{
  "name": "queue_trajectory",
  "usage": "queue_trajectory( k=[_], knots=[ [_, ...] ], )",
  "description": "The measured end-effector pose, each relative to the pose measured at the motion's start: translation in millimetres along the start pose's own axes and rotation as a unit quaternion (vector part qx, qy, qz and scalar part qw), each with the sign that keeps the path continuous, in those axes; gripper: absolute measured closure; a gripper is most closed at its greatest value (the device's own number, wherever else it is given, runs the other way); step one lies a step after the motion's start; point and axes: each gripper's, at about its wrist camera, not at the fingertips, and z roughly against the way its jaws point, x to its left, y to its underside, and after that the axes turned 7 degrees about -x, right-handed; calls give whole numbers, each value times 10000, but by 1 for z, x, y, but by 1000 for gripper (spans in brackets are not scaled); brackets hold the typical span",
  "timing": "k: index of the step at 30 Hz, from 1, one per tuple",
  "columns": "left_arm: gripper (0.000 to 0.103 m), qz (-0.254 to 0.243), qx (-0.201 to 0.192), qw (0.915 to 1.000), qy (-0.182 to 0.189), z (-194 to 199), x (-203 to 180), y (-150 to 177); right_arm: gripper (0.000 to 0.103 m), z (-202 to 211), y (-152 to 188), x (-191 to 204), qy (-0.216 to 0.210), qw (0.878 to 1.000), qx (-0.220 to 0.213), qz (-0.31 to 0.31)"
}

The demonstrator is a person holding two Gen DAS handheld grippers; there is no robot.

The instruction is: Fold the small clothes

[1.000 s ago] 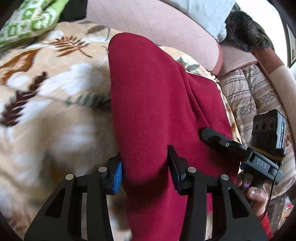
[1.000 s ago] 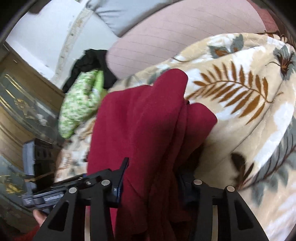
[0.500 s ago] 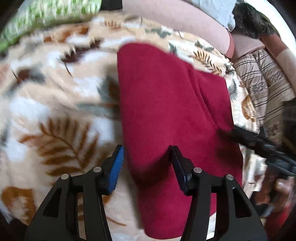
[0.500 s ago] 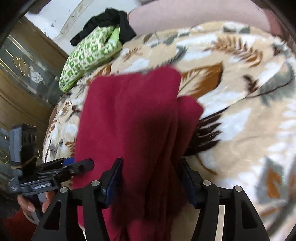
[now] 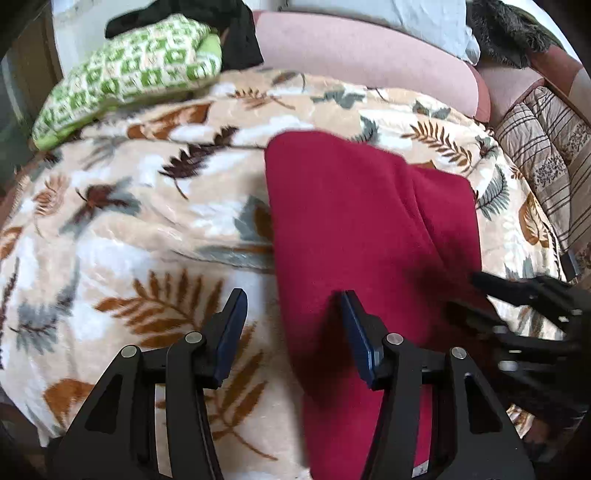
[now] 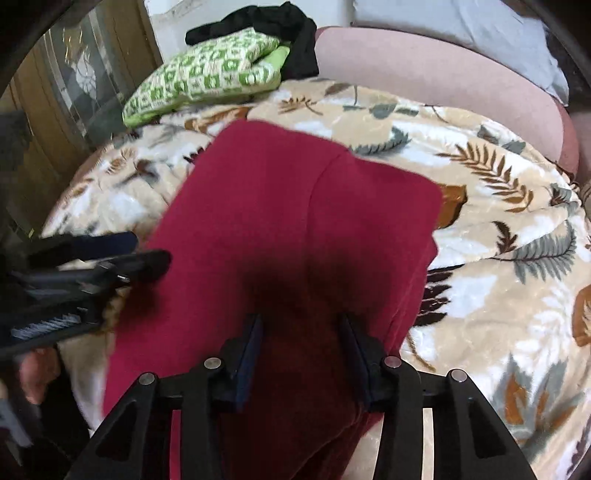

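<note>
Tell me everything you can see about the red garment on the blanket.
The red garment is a deep crimson, soft, fleecy-looking piece lying fairly flat on the leaf-print blanket, folded lengthwise into overlapping layers with a seam line running down it. Its near end hangs toward the cameras. The open left gripper straddles its left edge; the open right gripper hovers over its near part.

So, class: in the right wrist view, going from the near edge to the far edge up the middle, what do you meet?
Right hand-held gripper → red garment → leaf-print blanket → pink cushion → grey pillow.
</note>
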Motion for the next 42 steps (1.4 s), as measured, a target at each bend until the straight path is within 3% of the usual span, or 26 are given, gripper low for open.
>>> queue_trajectory(
  k=[5,11,14,26,42],
  knots=[
    [51,30,-347,9992,-198,22,4,0,55,49,0,14,426,9980,-441,161],
    [51,-7,-568,9979,-321,41,2,8,49,69,10,29,809,9946,-629,136],
    [51,-10,-641,9973,-363,47,1,11,43,74,16,29,785,9948,-654,-45],
    [51,46,-806,9961,-364,62,-6,15,39,88,20,30,805,9923,-872,-343],
    [51,-72,-733,9964,-423,56,-11,15,38,79,16,21,803,9921,-837,-483]
  ],
)
